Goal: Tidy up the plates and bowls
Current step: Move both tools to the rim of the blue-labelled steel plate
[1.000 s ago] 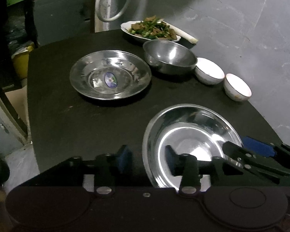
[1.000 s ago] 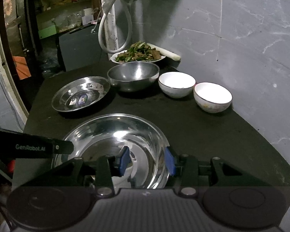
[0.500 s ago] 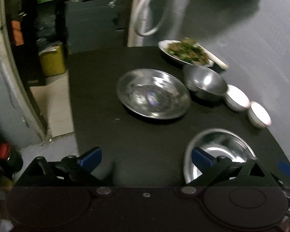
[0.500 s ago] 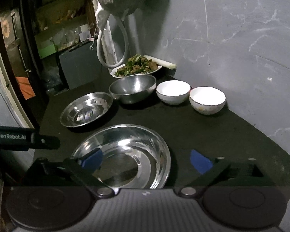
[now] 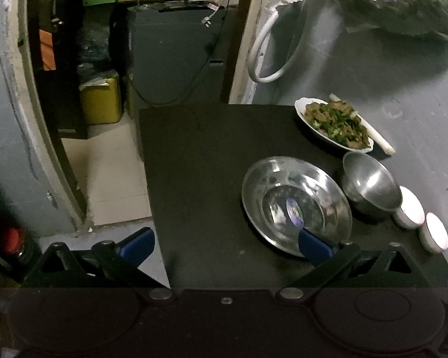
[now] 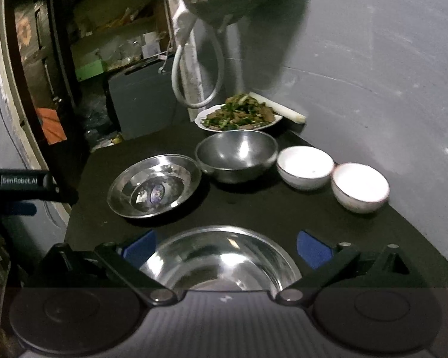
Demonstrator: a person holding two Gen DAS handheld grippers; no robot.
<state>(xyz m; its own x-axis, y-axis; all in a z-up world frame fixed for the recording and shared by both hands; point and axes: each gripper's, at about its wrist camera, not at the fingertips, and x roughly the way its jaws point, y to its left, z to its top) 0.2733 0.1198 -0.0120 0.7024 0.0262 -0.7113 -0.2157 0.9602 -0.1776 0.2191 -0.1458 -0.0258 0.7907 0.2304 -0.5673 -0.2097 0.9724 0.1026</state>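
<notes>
A steel plate with a sticker (image 5: 295, 205) (image 6: 153, 189) lies on the black table. Behind it stand a deep steel bowl (image 5: 371, 185) (image 6: 236, 155) and two white bowls (image 6: 304, 167) (image 6: 360, 186). A second steel plate (image 6: 221, 261) lies at the near edge, between the wide-open fingers of my right gripper (image 6: 227, 247), untouched. My left gripper (image 5: 225, 243) is open and empty above the table's left edge; its right fingertip (image 5: 312, 246) overlaps the stickered plate's near rim. The left gripper also shows at the left in the right wrist view (image 6: 21, 182).
A white plate of cooked greens (image 5: 334, 125) (image 6: 239, 116) stands at the back by the grey wall, with a white stalk (image 6: 279, 109) behind it. The table's left edge (image 5: 152, 203) drops to a tiled floor. A yellow bin (image 5: 100, 98) stands beyond.
Both grippers opened wide and let go of the near steel plate. The left gripper pulled back and swung left, so the near plate left its view. The right gripper drew back slightly.
</notes>
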